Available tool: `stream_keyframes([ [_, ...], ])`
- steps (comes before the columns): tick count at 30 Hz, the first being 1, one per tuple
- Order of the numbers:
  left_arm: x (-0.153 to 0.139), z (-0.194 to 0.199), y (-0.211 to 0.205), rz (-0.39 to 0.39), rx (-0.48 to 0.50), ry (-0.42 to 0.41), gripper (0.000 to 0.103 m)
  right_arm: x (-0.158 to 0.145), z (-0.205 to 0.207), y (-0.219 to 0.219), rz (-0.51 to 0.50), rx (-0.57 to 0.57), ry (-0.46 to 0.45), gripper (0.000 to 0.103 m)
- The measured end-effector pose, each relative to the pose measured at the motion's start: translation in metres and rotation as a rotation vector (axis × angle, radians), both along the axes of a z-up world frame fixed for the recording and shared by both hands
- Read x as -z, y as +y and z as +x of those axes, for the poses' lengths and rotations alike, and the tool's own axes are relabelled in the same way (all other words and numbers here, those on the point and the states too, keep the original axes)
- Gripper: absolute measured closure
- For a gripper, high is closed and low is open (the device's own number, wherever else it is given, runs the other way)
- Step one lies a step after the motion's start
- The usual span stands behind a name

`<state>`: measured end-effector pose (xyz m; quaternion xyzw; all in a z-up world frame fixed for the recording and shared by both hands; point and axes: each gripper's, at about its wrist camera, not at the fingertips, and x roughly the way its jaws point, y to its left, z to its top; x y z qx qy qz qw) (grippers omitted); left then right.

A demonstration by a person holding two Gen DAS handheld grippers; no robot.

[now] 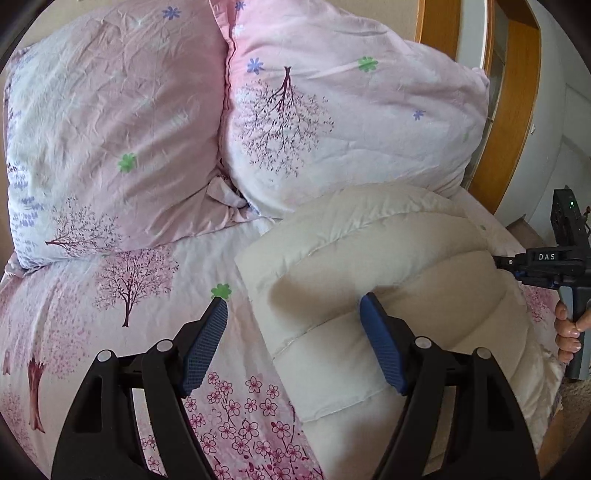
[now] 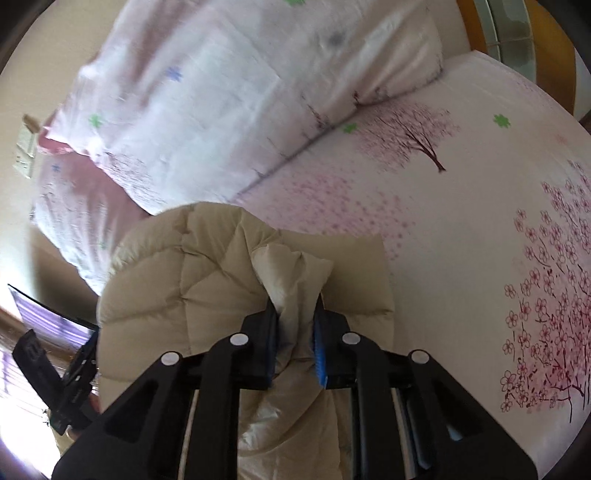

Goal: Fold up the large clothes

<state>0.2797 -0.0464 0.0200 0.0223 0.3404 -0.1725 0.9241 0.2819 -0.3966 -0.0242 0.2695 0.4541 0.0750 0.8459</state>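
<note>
From the left wrist view, the puffy jacket lies on the bed, on the right side, just below the two pillows. It is cream and quilted in fat rows, so it looks soft, squashy and light, and its smooth cloth may slide. The left tongs are wide apart and hold nothing; one blue pad hangs over the flowered bed cover and the other over the jacket. A good place to grab looks like a stitched seam or an edge, where the cloth is thin and will not puff out of the pads. At the right edge, a hand holds the other tool, whose tip reaches the jacket's far side. The pillows sit very near the top of the jacket and could get in the way of a fold going up. From the right wrist view, the right tongs are pinched on a bunched-up bit of the jacket, with cloth squeezed between the blue pads. The jacket rises in a hump here, beside the pillow and the bed cover. The grip is on a small pinch, so I think it could slip. The wooden bed frame is far off at the top.
</note>
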Motion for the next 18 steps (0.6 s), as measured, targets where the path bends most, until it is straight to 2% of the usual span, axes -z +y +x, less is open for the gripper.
stream_keyframes([
  [6, 0.011, 0.005, -0.001, -0.004, 0.007, 0.029, 0.027, 0.019, 0.008, 0.005, -0.060, 0.002, 0.072, 0.077],
  [11, 0.017, 0.009, -0.004, 0.010, 0.014, 0.042, 0.027, 0.026, 0.009, 0.003, -0.057, 0.003, 0.094, 0.075],
  [14, 0.021, 0.011, -0.005, 0.018, 0.008, 0.050, 0.026, 0.028, 0.008, 0.005, -0.073, 0.008, 0.090, 0.067],
  [16, 0.025, 0.011, -0.007, 0.034, 0.003, 0.042, 0.026, 0.024, 0.004, 0.006, -0.117, 0.020, 0.082, 0.059],
  [18, 0.025, 0.010, -0.006, 0.028, 0.001, 0.034, 0.026, 0.012, -0.002, 0.007, -0.166, 0.043, 0.069, 0.056],
])
